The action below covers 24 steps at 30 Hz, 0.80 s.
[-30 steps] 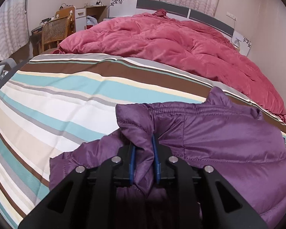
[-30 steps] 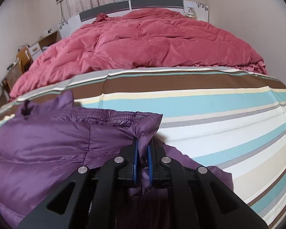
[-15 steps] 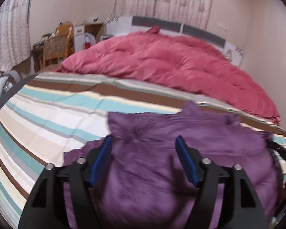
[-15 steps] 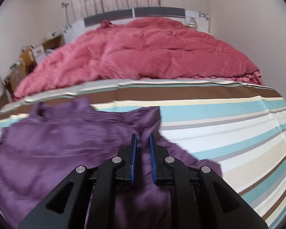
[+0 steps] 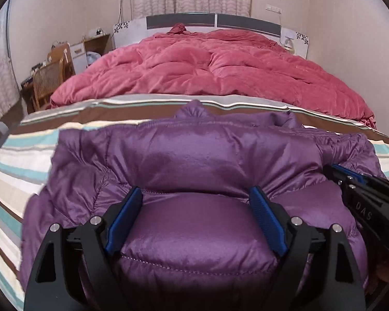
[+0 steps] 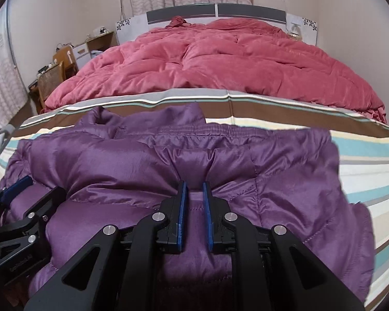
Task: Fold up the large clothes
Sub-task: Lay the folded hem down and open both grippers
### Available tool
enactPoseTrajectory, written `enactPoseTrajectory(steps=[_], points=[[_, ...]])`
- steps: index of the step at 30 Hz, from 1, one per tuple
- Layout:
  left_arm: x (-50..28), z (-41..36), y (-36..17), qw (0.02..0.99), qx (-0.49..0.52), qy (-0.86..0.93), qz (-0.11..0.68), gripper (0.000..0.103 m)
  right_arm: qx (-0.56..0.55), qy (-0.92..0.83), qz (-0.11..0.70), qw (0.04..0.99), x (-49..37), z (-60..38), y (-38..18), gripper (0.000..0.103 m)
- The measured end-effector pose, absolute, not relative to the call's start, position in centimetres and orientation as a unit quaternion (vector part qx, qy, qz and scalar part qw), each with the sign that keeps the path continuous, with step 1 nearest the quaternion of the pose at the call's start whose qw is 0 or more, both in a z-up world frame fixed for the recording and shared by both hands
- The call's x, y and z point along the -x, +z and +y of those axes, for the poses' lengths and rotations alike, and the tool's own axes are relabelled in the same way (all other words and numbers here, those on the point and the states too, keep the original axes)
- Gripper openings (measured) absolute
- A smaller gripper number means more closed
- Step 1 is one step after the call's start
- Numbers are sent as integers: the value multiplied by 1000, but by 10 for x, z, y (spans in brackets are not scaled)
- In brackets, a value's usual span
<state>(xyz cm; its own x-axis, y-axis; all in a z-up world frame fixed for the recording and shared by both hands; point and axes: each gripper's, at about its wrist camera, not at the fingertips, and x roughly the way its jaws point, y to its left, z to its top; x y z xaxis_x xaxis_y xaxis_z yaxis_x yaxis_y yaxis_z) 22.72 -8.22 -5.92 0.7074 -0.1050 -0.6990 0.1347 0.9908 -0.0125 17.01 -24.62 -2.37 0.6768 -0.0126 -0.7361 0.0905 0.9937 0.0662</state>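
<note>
A purple puffer jacket [image 5: 184,155] lies folded on the striped bedsheet [image 5: 18,160], hem edge toward the pillows; it also shows in the right wrist view [image 6: 220,160]. My left gripper [image 5: 195,199] is wide open, its blue pads pressed down onto the jacket's near padded fold, holding nothing. My right gripper [image 6: 194,189] has its pads a narrow gap apart, resting on the jacket with a ridge of fabric at its tips. The right gripper shows at the right in the left wrist view [image 5: 363,194], and the left gripper at the left in the right wrist view [image 6: 15,207].
A red quilt [image 5: 220,72] is heaped across the far half of the bed, below the headboard [image 5: 215,22]. A wicker chair [image 5: 48,80] and a desk [image 5: 96,44] stand to the left of the bed. Striped sheet lies bare on both sides of the jacket.
Both grippers let go of the jacket's corners, which dropped flat. The left one opened wide. Both pulled back and came down on the jacket's near fold.
</note>
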Motion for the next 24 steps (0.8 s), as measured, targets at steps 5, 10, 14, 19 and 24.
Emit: enactPoseTrajectory(steps=[5, 10, 14, 19, 24], points=[[-231, -88, -70, 921, -27, -56, 384, 86, -41, -34, 409, 911, -178, -243, -36, 12], [-229, -85, -70, 919, -22, -57, 388, 85, -38, -35, 412, 910, -179, -243, -38, 12], [-218, -78, -62, 920, -27, -54, 388, 91, -34, -34, 414, 909, -176, -242, -32, 12], [-187, -47, -42, 925, -4, -45, 377, 97, -28, -35, 380, 924, -144, -237, -5, 55], [-158, 2, -28, 932, 41, 8, 361, 98, -38, -13, 354, 934, -106, -228, 14, 58]])
